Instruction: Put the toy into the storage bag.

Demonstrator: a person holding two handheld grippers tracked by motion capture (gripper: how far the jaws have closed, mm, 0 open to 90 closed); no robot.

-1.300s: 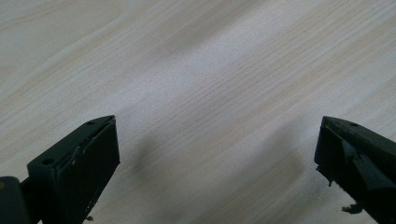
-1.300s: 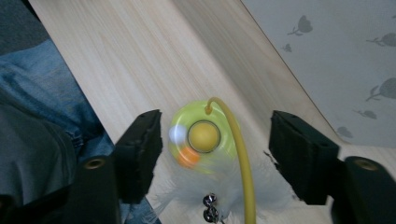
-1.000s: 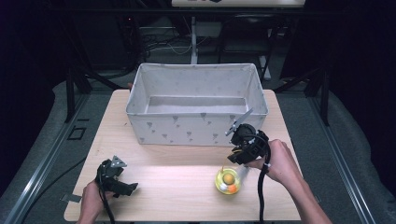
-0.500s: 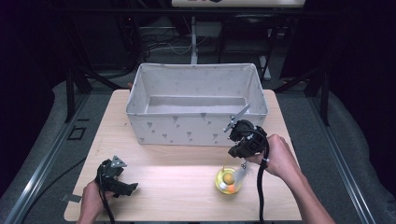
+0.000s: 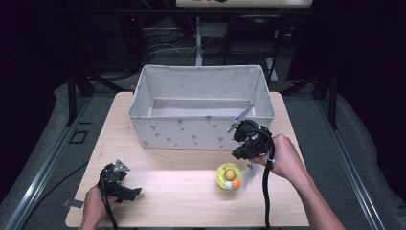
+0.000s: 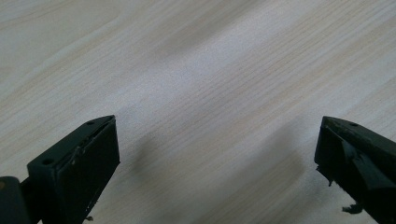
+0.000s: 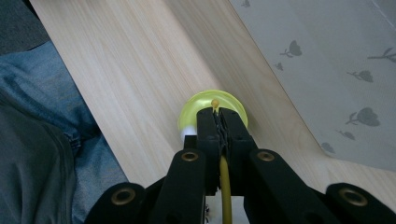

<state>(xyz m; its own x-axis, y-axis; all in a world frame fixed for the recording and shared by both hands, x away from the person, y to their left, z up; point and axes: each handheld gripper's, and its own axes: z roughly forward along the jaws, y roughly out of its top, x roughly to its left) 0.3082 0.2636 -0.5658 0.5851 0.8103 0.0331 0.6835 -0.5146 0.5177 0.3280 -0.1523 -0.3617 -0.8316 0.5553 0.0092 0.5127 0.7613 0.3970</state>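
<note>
resting low on the near-left worktop [image 5: 191,201], the left gripper [image 6: 217,154] has its jaws wide apart over bare wood. right gripper [image 7: 218,122], jaws just closed, pinches a thin yellow stick [image 7: 225,186] above the yellow-green bowl [image 5: 229,176], near the fabric bin [image 5: 201,139].

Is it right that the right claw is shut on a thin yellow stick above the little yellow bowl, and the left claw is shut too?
Not quite. The left claw is open, its jaws standing wide apart over the bare table in the left gripper view. The rest holds: the right claw is shut on the thin yellow stick above the yellow bowl.
</note>
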